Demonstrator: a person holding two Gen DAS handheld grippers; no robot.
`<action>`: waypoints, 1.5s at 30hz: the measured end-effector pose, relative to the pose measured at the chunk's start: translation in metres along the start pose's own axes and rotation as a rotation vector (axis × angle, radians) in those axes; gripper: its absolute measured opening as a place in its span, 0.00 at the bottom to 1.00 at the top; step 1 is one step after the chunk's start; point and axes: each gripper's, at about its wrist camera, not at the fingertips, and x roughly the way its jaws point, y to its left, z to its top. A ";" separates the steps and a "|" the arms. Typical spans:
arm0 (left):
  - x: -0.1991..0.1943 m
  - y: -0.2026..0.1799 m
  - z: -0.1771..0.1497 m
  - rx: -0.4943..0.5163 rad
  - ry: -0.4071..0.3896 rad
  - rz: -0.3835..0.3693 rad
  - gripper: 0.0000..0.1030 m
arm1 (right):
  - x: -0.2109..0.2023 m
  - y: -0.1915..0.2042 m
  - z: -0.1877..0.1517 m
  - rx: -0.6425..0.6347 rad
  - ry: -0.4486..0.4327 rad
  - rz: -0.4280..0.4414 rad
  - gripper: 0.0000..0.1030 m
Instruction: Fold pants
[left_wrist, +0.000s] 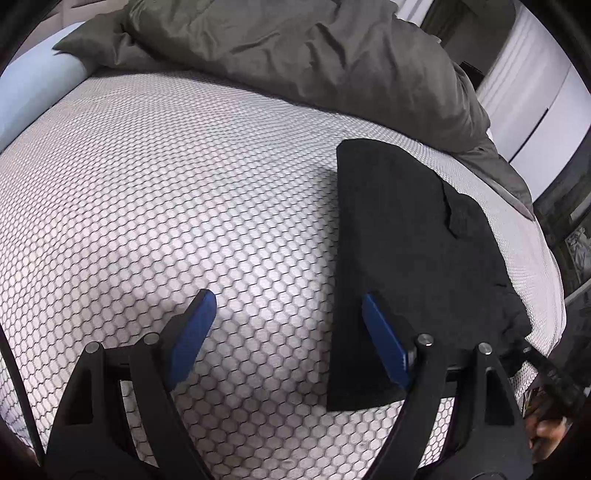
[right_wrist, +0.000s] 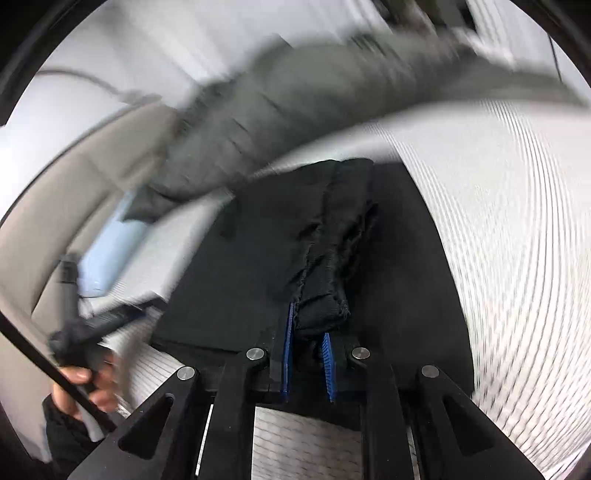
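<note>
My left gripper (left_wrist: 288, 325) hangs wide open over the honeycomb mattress (left_wrist: 166, 184), its right finger overlapping the black pants (left_wrist: 399, 229) lying folded near the grey duvet (left_wrist: 314, 55). My right gripper (right_wrist: 308, 336) pinches a bunched pants edge.

A pair of black fabric pants (left_wrist: 402, 236), folded into a long flat strip, is laid on the honeycomb-patterned mattress, with one bunched edge (right_wrist: 325, 291) raised above it.

Bedroom, mattress (left_wrist: 184, 206), rumpled duvet (left_wrist: 314, 55)
</note>
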 end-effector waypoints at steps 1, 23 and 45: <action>0.000 -0.004 0.001 0.007 -0.005 0.004 0.77 | 0.003 -0.005 -0.004 0.000 0.018 -0.013 0.14; 0.000 -0.028 0.000 0.065 -0.009 -0.002 0.77 | -0.050 -0.021 -0.009 0.045 -0.053 0.047 0.61; -0.003 -0.015 -0.016 0.096 0.042 -0.024 0.81 | -0.030 0.016 -0.023 -0.215 0.046 0.024 0.31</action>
